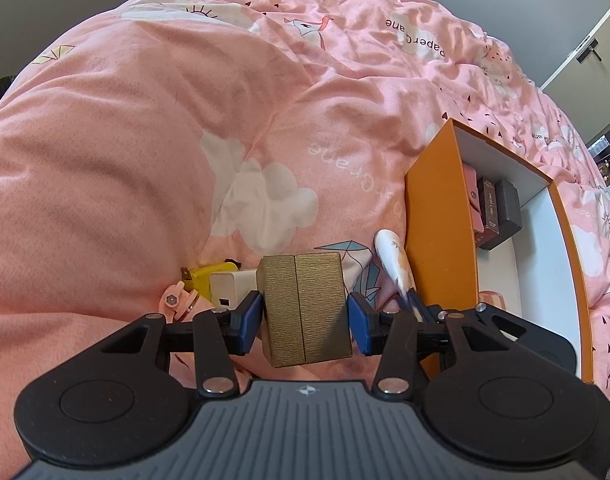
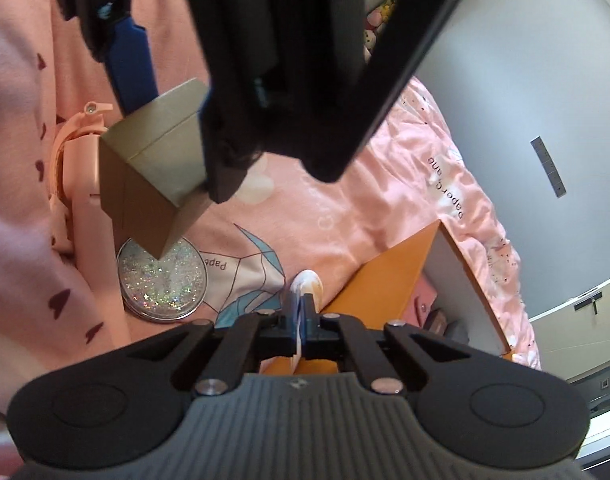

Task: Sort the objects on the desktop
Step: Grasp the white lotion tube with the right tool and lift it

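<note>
The left hand-held gripper (image 1: 305,314) clamps the upright brushed-gold rectangular box (image 1: 305,310) above the bed, with the open orange cardboard box (image 1: 439,216) to its right, where the right hand-held gripper (image 2: 301,312) pinches a white tube (image 2: 305,282).

A rumpled pink paper-crane-print duvet (image 1: 153,128) fills the view, with grey wall (image 2: 505,92) toward two o'clock.
</note>
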The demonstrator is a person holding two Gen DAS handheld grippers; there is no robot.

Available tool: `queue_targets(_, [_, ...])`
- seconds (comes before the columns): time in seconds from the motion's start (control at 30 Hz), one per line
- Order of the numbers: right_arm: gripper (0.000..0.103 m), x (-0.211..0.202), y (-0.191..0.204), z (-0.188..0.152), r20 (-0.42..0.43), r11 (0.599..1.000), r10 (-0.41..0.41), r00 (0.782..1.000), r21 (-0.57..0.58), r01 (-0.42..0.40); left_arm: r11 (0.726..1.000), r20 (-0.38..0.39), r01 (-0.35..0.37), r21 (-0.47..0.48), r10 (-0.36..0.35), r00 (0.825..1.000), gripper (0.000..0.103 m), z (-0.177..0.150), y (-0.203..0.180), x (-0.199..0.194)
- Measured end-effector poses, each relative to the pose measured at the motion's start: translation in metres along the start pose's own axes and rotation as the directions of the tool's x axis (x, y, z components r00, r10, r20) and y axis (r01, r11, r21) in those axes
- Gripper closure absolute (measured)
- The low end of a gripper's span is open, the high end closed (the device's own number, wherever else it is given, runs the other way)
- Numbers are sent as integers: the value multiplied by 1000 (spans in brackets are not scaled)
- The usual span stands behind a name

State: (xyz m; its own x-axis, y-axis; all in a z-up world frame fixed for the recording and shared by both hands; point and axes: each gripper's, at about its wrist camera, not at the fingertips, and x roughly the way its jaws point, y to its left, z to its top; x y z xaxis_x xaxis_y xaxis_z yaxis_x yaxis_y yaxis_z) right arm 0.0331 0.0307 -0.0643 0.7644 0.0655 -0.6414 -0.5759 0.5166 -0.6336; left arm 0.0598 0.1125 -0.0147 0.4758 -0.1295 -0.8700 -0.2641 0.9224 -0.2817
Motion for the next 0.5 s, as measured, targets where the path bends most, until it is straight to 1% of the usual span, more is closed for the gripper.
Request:
queue_targets(0.1, [99,8,-1,1,-27,998,56,998,5,-55,1000,-1,-4,-3,4,1000,50,0,0,2])
queue_targets(0.27, [97,11,-2,1,-15,997,81,997,21,-80,1000,-10,1,-5,-1,1000,50,-2,-1,6])
queue_targets(0.37, [99,9,-12,1,9,994,83,997,71,-83,1000,-5,6,-7,-6,1000,50,-3,-2,5])
queue_targets(0.43, [100,8,-24,1,25,989,74,997,123,-76,1000,2,8,-9,-8,1000,50,-3,-3,3])
queue_targets(0.5, [101,11,-42,1,42,976,92,995,195,-98,1000,13,16,-13,-16,1000,50,-2,-5,0])
